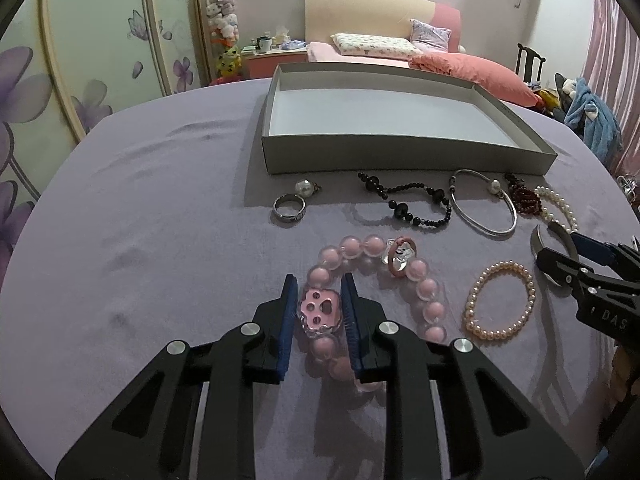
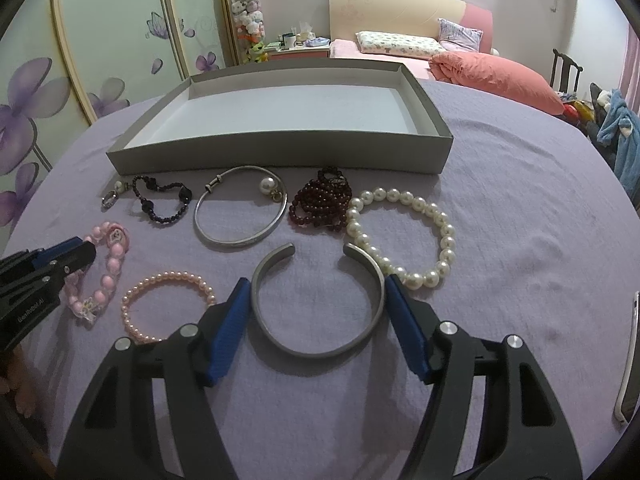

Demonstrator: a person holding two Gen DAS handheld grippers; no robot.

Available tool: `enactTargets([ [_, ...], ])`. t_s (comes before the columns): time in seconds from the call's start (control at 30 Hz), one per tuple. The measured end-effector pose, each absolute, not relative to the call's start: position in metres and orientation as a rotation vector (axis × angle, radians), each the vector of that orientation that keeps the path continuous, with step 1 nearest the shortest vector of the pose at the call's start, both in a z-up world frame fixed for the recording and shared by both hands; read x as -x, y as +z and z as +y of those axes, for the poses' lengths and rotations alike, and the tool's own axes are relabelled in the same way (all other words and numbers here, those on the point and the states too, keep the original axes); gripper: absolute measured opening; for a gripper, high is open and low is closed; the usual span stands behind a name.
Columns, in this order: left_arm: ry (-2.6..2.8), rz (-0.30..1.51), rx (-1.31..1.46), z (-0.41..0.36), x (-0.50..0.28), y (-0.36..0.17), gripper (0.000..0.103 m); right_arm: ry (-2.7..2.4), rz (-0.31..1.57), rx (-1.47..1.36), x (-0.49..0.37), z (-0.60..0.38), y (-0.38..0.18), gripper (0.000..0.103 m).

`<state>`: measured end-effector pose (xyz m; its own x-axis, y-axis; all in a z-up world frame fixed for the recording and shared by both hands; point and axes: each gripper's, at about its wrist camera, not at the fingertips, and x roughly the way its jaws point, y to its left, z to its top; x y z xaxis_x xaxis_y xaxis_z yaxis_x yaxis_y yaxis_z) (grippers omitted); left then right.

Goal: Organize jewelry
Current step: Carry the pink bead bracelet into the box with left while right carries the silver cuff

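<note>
On the purple cloth lies a pink bead bracelet (image 1: 426, 288) with a clear pink paw charm (image 1: 320, 308). My left gripper (image 1: 319, 280) is shut on it, its blue pads pressing both sides of the charm. In the right wrist view this gripper (image 2: 84, 250) comes in from the left at the same bracelet (image 2: 110, 268). My right gripper (image 2: 318, 280) is shut on a grey open cuff bangle (image 2: 316, 350), one pad against each outer side. An empty grey box (image 2: 280, 152) stands behind the jewelry.
In front of the box (image 1: 400, 152) lie a ring (image 1: 289, 209), a pearl earring (image 1: 304, 188), a black bead bracelet (image 2: 160, 218), a silver bangle (image 2: 240, 240), dark red beads (image 2: 320, 204) and white pearls (image 2: 444, 236). A small pink pearl bracelet (image 2: 168, 276) lies between the grippers. A phone (image 2: 630, 360) lies far right.
</note>
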<state>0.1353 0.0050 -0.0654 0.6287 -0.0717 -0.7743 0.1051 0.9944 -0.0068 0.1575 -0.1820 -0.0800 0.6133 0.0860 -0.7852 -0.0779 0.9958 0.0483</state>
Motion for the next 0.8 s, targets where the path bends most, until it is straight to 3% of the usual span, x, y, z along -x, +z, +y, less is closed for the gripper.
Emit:
enactTargets([
  [0.27,-0.109,0.793,-0.021,0.009,-0.116,-0.044,0.023,0.128,0.85,-0.099,-0.14,-0.194,-0.066,0.065],
  [0.8,-0.122,0.516,-0.05,-0.008,-0.08,0.005,0.023,0.138,0.512,-0.047,-0.1,-0.179,-0.006,0.065],
])
